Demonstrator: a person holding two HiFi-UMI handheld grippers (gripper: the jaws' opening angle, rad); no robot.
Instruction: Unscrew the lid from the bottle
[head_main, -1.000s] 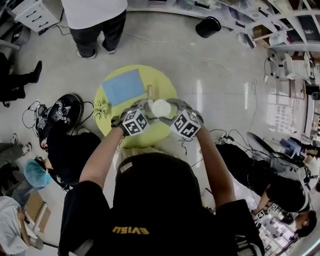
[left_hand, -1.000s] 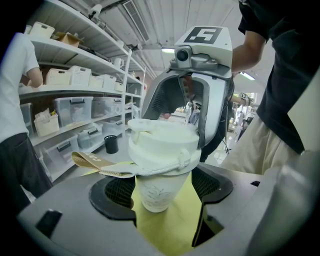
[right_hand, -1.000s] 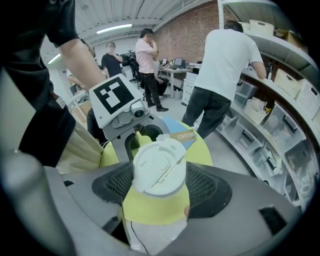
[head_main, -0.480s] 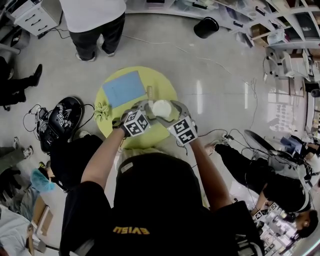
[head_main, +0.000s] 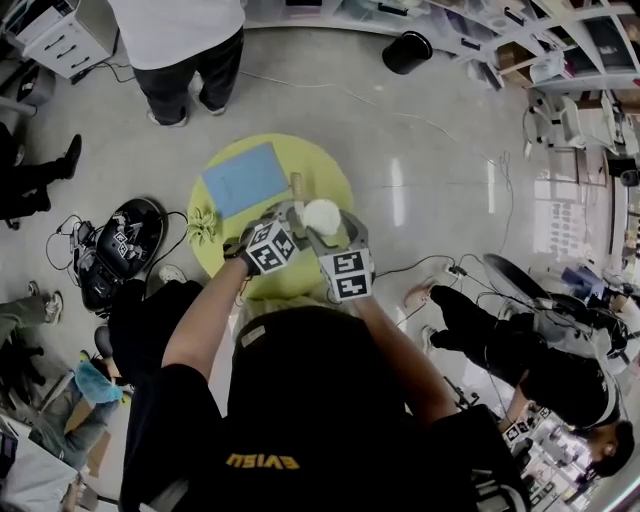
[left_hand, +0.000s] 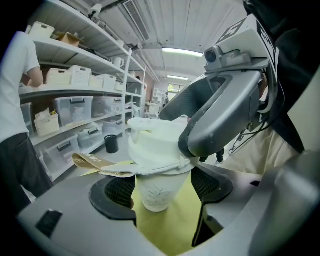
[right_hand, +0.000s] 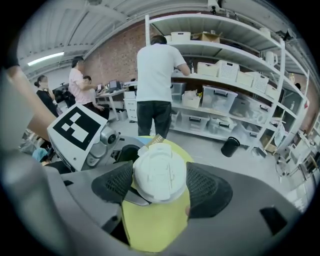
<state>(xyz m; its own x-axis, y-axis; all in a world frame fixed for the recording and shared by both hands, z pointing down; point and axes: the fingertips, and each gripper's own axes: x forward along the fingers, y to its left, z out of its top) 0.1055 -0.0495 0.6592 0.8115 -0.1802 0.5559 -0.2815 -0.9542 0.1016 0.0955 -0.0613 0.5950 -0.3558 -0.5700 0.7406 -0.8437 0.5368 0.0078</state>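
Observation:
A small translucent white bottle (left_hand: 156, 192) stands on the round yellow table (head_main: 320, 165), and a tan strap (left_hand: 92, 162) hangs from its neck. My left gripper (left_hand: 161, 186) is shut on the bottle's body, a pad against each side. The white lid (right_hand: 159, 172) sits on top, seen from above in the right gripper view. My right gripper (right_hand: 159, 184) straddles it, jaws closing, both pads against the lid's rim. In the head view the lid (head_main: 322, 213) shows between the left gripper (head_main: 290, 218) and the right gripper (head_main: 326, 232).
A blue sheet (head_main: 245, 178) lies on the far left part of the table. A person (head_main: 180, 40) stands beyond it by shelves of bins. A black helmet (head_main: 120, 240) and cables lie on the floor at left, a black bin (head_main: 407, 52) at the far right.
My right gripper has swung round the lid from the bottle's right side toward the near side, its marker cube moving left and closer to me. The left gripper and bottle have stayed put.

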